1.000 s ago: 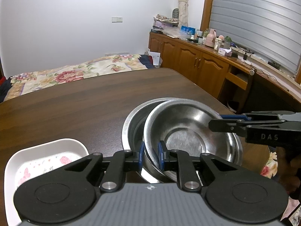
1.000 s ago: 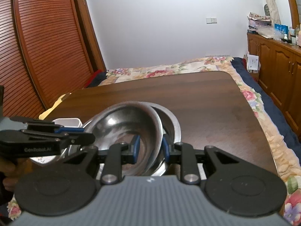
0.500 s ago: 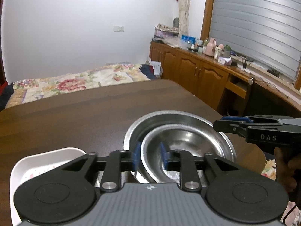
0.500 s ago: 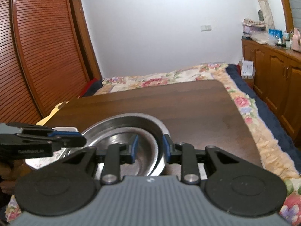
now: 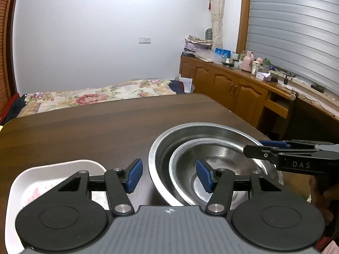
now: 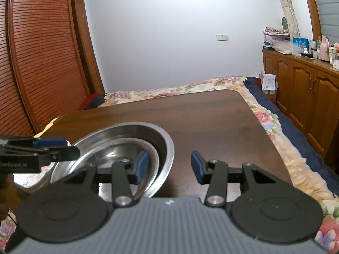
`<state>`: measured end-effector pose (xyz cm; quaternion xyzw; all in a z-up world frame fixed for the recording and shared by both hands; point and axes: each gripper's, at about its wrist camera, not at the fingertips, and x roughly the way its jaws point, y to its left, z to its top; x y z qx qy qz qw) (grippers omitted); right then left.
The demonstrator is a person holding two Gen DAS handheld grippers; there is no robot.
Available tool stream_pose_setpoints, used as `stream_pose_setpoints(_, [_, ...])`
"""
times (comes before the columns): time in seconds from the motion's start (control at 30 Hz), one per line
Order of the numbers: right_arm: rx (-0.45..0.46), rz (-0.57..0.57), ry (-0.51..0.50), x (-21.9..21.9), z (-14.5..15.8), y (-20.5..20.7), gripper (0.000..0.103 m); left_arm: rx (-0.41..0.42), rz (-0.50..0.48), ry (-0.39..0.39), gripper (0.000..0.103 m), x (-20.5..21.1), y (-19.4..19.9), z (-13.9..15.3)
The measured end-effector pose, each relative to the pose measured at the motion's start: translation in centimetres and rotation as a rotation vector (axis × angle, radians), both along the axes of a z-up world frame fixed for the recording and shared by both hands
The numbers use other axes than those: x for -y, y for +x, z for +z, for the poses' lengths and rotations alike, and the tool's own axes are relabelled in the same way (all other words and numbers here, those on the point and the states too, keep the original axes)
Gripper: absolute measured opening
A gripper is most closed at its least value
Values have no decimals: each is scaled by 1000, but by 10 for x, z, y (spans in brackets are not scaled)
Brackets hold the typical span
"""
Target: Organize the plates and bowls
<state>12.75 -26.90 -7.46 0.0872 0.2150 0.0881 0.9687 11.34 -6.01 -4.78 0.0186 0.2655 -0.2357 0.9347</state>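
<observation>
A small steel bowl (image 5: 222,160) sits nested inside a larger steel bowl (image 5: 190,131) on the dark wooden table (image 5: 95,127). My left gripper (image 5: 169,174) is open and empty, its jaws astride the near left rims of both bowls. My right gripper (image 6: 168,167) is open and empty, its jaws astride the right rim of the large bowl (image 6: 165,148); the small bowl (image 6: 118,150) shows inside. A white floral rectangular plate (image 5: 42,182) lies left of the bowls. The right gripper also shows in the left wrist view (image 5: 267,152).
A bed with a floral quilt (image 5: 95,95) lies beyond the table's far edge. Wooden cabinets (image 5: 233,89) with clutter stand at the right. A slatted wooden wardrobe (image 6: 42,63) stands at the left. The table's right edge (image 6: 273,144) is near the bowls.
The small bowl, held tilted by both grippers, has come down flat into the large bowl. Both grippers have opened and let go of its rim.
</observation>
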Motion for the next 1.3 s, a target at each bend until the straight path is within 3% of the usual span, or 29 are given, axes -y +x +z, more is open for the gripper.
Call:
stream_pose_setpoints(0.57, [-12,20,14,-12,-8,5,47,-31,6,-8,52,5,1,-8])
stream_pose_setpoints(0.87, [-25,30,23,-17,-11,5,47,-47,4,-6,45,6,2,-11])
stream_pose_setpoints(1.0, [-31,29,31,-18,-13,5,47,-56,1,-9,37,6,4,-13])
stream_pose_setpoints(1.3, [-31,28,43,-18,-13,5,34,-70,-1,-17,35,2,8,-14])
